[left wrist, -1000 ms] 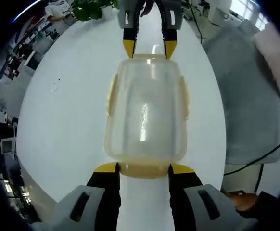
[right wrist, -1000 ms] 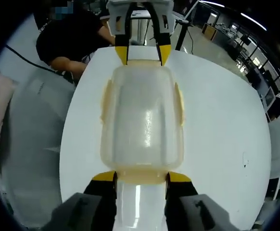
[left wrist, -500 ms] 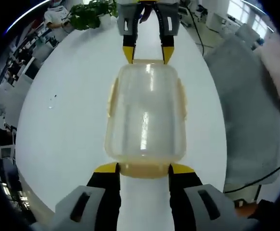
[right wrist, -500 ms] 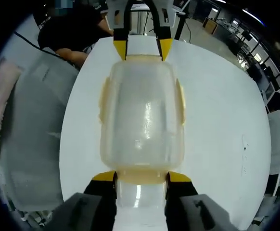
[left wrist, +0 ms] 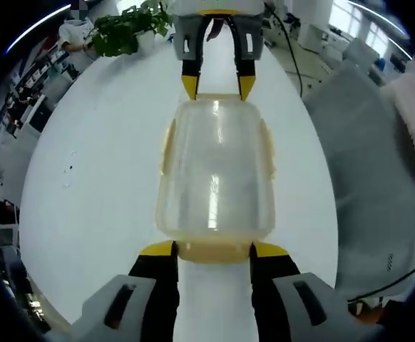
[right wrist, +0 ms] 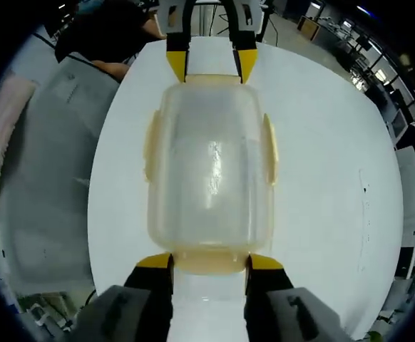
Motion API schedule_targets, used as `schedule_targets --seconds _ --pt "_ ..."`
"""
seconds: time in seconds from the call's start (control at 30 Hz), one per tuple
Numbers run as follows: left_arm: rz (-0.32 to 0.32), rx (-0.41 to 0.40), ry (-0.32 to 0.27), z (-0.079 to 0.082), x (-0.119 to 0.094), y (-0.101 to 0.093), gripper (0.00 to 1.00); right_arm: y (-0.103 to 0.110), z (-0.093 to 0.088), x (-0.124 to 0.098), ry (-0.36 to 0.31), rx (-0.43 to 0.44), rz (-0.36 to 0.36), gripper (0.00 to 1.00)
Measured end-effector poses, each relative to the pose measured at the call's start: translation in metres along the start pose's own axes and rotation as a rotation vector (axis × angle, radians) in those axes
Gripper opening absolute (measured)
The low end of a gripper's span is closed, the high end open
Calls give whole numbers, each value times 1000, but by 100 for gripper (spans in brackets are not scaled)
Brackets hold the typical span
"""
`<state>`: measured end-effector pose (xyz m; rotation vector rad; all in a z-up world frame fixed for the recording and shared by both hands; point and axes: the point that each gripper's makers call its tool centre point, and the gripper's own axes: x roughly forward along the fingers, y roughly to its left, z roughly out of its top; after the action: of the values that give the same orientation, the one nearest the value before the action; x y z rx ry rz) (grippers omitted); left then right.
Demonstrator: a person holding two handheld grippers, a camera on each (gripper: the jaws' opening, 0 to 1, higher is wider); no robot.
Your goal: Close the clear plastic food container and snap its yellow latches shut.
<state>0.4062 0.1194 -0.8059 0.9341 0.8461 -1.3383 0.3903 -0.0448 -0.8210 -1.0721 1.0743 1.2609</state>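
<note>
Between both claws' tips, lidded container (left wrist: 214, 171)

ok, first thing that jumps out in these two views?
The clear container with yellow latches sits mid-frame on the white table. The left gripper and the right gripper flank its two short ends, jaws open, each showing at the top of the other's view.

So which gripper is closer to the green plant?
Right. The right gripper is at the far end of the container, the end toward the plant. The left gripper is at the container's opposite end, farther from the plant.
</note>
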Motion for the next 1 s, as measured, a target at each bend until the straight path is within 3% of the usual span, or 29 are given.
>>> schedule_targets --seconds 0.57,1.0 --pt "-7 14 -24 36 18 5 37 -5 -37 -7 34 20 -5 36" --pt "-11 6 -16 45 28 4 37 -4 -51 -6 68 16 10 36"
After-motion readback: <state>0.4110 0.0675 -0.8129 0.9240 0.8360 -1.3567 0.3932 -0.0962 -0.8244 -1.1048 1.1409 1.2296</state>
